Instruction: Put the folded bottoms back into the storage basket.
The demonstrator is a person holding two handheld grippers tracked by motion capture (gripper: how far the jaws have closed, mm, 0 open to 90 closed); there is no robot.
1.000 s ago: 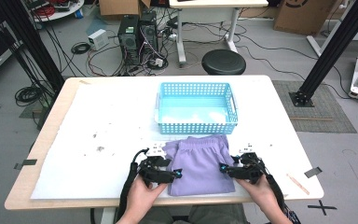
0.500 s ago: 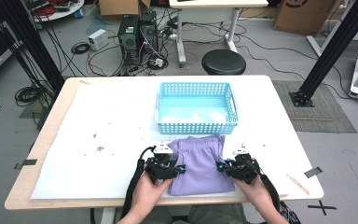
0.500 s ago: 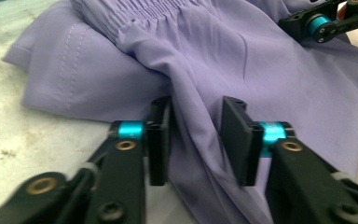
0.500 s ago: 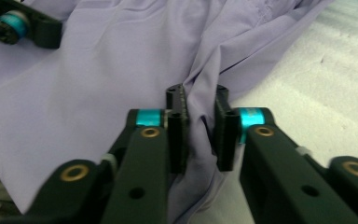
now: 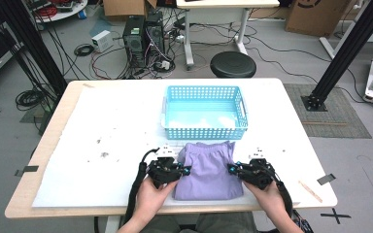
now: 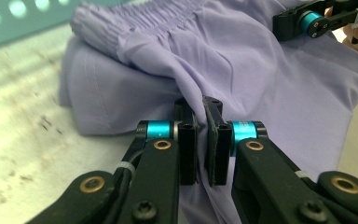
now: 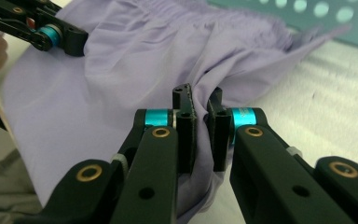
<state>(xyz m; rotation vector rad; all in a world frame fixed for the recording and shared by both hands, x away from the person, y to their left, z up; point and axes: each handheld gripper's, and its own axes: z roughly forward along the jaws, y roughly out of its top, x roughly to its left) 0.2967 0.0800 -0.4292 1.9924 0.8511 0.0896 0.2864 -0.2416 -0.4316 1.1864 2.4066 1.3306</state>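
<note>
A: Step? Quick.

B: Grasp. Left tongs (image 5: 184, 170) are pinched on the left edge of the purple shorts (image 5: 208, 169), right tongs (image 5: 233, 169) on the right edge. Both sets of jaws have just been closing, with cloth caught between the pads of each.

A: Confirmed up close?

B: Yes. Left gripper view: left tongs (image 6: 201, 135) nearly together, a ridge of purple fabric squeezed up between them. Right gripper view: right tongs (image 7: 202, 135) the same, a fold of cloth running down through the narrow gap.

A: Where's the garment?

B: Flat on the white worktop (image 5: 102, 126), near the person's edge, just in front of the blue basket (image 5: 206, 112). Waistband end lies toward the basket and close to its front wall; can't tell if it touches.

A: Next move?

B: My guess: lift both sides together and carry the shorts forward into the basket, or fold them first. Either way the hands need to rise evenly, or one side will drag and the cloth will slip out of a pinch.

A: Look of the garment?

B: Pale lilac, thin woven fabric, gathered elastic waistband (image 6: 135, 21) bunched into pleats. It seems already folded over into a rough rectangle, soft creases pulling toward each pinch point. Limp stuff, will sag once off the worktop.

A: Basket contents?

B: Looks empty.
</note>
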